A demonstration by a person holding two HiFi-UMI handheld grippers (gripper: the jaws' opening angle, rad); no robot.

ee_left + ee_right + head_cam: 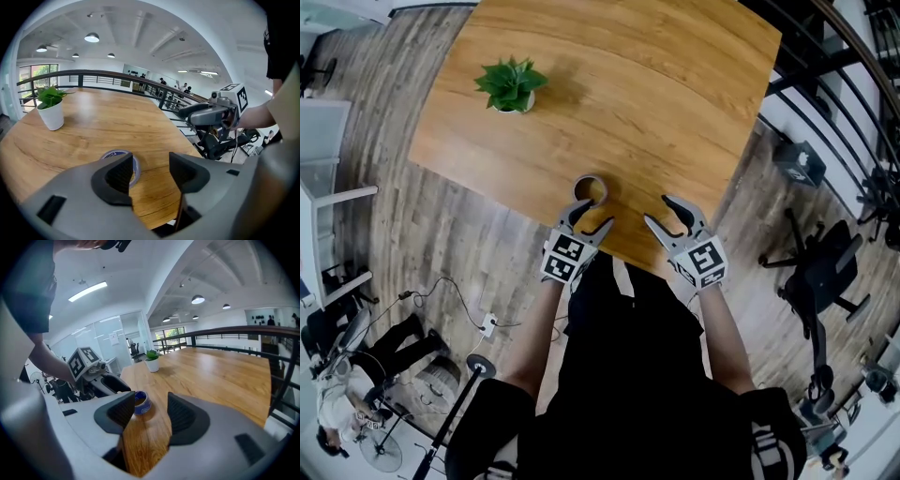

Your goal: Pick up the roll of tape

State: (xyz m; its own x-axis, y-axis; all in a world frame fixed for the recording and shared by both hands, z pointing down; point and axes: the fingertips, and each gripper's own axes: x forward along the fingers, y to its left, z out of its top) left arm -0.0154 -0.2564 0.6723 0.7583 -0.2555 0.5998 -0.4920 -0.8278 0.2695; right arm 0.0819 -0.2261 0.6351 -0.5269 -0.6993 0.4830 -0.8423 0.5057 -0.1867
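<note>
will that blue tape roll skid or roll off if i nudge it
The blue roll of tape lies flat, hole up, so it probably won't roll. On the smooth wooden table it may slide when nudged. A hollow ring, it likely feels light and stiff.

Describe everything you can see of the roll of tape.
The roll of tape is a small ring, blue outside with a brownish core and an open centre. It lies flat on the wooden table near the person's edge, just ahead of the open left gripper, partly hidden behind one jaw; not gripped.
</note>
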